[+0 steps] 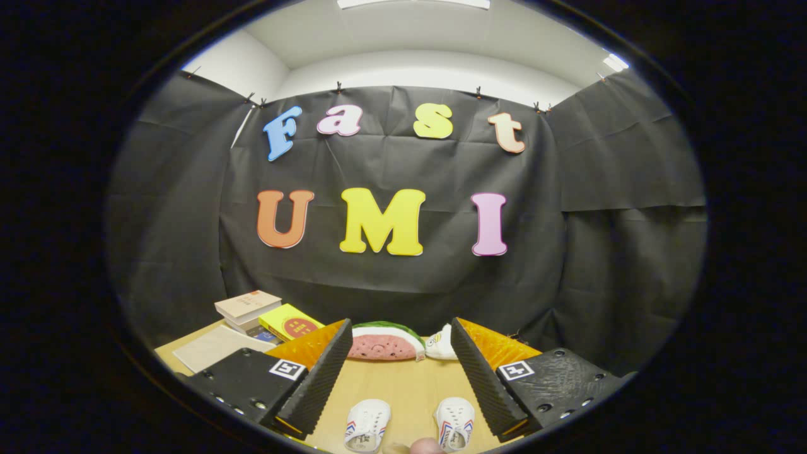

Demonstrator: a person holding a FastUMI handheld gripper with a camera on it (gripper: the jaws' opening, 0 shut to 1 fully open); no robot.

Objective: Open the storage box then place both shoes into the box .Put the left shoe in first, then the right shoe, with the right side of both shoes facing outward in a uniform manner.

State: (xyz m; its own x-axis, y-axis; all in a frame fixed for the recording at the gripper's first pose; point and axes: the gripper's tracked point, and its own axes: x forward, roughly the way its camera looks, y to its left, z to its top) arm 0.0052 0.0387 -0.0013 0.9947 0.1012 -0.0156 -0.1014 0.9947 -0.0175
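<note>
White shoes [410,425] lie side by side between the gripper's [401,353] fingers — spread wide, holding nothing.

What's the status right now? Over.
Gripper open, holding nothing. Two white shoes side by side on the table, between the fingers. Watermelon toy beyond them.

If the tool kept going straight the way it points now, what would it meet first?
Probably the watermelon-slice plush cushion on the wooden table, beyond the open tool; depth is unclear. The two white shoes lie below that line.
</note>
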